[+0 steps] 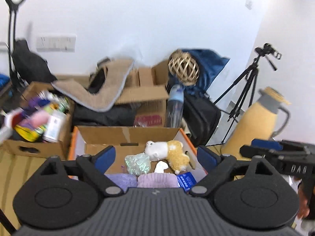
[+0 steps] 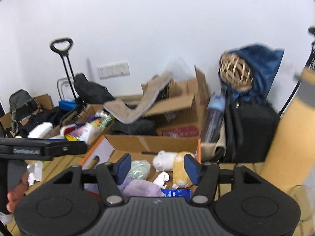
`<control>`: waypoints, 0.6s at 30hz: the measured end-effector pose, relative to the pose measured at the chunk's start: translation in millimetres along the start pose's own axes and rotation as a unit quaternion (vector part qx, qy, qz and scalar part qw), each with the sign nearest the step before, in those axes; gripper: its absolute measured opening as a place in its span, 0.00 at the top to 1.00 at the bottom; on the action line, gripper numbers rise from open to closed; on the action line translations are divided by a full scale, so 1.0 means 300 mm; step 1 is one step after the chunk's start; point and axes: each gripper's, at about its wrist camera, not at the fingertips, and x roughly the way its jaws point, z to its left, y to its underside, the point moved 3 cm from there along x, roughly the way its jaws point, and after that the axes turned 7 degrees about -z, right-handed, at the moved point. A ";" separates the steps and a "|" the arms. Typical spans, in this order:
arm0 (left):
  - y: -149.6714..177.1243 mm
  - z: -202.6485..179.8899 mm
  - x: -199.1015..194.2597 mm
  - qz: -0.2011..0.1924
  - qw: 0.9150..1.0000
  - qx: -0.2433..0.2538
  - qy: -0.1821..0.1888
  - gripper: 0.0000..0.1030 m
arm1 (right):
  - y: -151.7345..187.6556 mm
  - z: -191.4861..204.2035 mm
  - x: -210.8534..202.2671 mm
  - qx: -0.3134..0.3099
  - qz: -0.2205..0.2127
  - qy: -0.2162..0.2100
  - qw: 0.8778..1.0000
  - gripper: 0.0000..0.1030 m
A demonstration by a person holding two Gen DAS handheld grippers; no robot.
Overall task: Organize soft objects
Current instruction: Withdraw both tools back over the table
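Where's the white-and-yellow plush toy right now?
In both wrist views the plush toy lies inside the open cardboard box, at its far right, beside the iridescent bag.

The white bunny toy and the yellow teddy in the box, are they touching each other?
Touching. In the left wrist view the white bunny toy lies pressed against the yellow teddy with no gap between them; the right wrist view shows the same.

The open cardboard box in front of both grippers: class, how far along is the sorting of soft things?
Done: the cardboard box already holds a plush toy, a lilac knit and a shiny pouch. In hand: nothing; the left gripper and right gripper are both open and empty. Left: a beige mat lies draped over the boxes behind.
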 end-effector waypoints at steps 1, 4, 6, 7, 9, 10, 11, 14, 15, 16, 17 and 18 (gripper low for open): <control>-0.003 -0.011 -0.061 -0.009 1.000 0.006 -0.001 0.11 | -0.009 0.014 -0.048 -0.005 -0.008 0.001 1.000 0.38; 0.012 -0.034 -0.241 -0.041 0.999 0.020 -0.006 0.08 | -0.005 0.067 -0.209 -0.027 -0.036 0.005 0.999 0.31; 0.069 -0.046 -0.386 -0.076 0.996 0.038 -0.021 0.06 | 0.036 0.104 -0.315 -0.037 -0.058 -0.003 0.998 0.30; 0.104 -0.048 -0.440 -0.094 0.994 0.046 -0.025 0.04 | 0.066 0.117 -0.368 -0.036 -0.068 -0.011 0.997 0.30; 0.217 -0.046 -0.571 -0.125 0.991 0.051 -0.025 0.03 | 0.156 0.152 -0.485 -0.033 -0.092 -0.033 0.995 0.24; 0.272 -0.044 -0.619 -0.130 0.990 0.049 -0.021 0.03 | 0.203 0.165 -0.529 -0.034 -0.099 -0.040 0.994 0.23; 0.332 -0.040 -0.664 -0.131 0.990 0.045 -0.017 0.03 | 0.253 0.182 -0.572 -0.034 -0.105 -0.044 0.993 0.22; 0.514 -0.034 -0.793 -0.147 0.988 0.050 -0.023 0.01 | 0.409 0.240 -0.683 -0.058 -0.117 -0.039 0.991 0.19; 0.573 -0.034 -0.834 -0.156 0.985 0.065 -0.032 0.01 | 0.462 0.261 -0.713 -0.076 -0.118 -0.030 0.990 0.18; 0.628 -0.028 -0.872 -0.165 0.983 0.072 -0.043 0.00 | 0.514 0.276 -0.741 -0.088 -0.120 -0.020 0.989 0.18; 0.687 -0.022 -0.910 -0.168 0.981 0.072 -0.059 0.00 | 0.559 0.287 -0.762 -0.093 -0.121 -0.010 0.988 0.18; 0.736 -0.016 -0.942 -0.166 0.981 0.070 -0.074 0.00 | 0.609 0.301 -0.792 -0.096 -0.122 -0.001 0.988 0.17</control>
